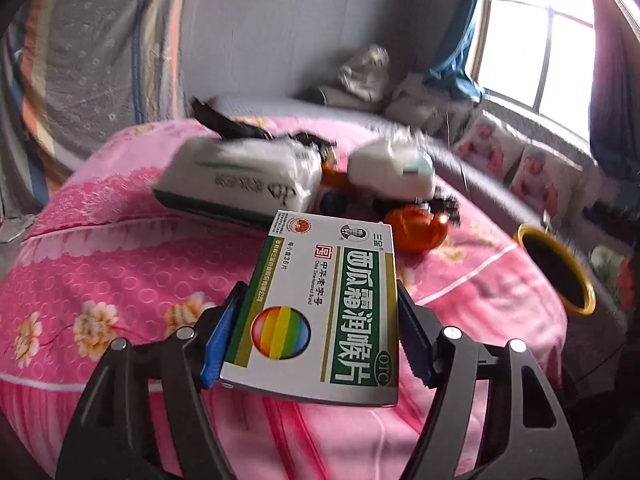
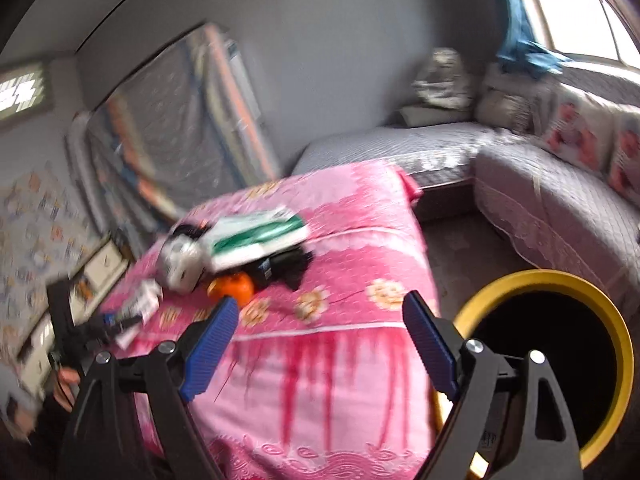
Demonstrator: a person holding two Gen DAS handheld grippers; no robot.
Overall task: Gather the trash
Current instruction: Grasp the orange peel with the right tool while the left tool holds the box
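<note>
Trash front and centre: a green-and-white medicine box (image 1: 320, 312) sits clamped between the blue pads of the left hand-held gripper (image 1: 316, 332), lifted clear above the pink floral bedspread (image 1: 100, 264). Its face reads in large white Chinese characters 西瓜霜润喉片, with "OTC" in an oval at the near corner, 中华老字号 in red down the middle, a small portrait logo near the top and a rainbow-striped ball at the lower left. The left hand-held gripper points forward over the bed, gripping the box by its long edges, the box tilted slightly to the right. Beyond it on the bedspread lies a heap of more litter: a white tissue pack (image 1: 240, 180) with grey lettering too blurred to read, a crumpled white wrapper with a green stripe (image 1: 392, 168), a shiny orange wrapper (image 1: 420, 228) and some black scraps (image 1: 240, 124). Off to the right, past the bed's edge, stands the yellow-rimmed bin (image 1: 556, 272), dark inside. Over on the other side, the right hand-held gripper (image 2: 320, 340) hangs above the near edge of the bed with its jaws spread wide and nothing between them, the bin (image 2: 600, 312) just beside its right finger. In that view the box shows far left, small and blurred.
</note>
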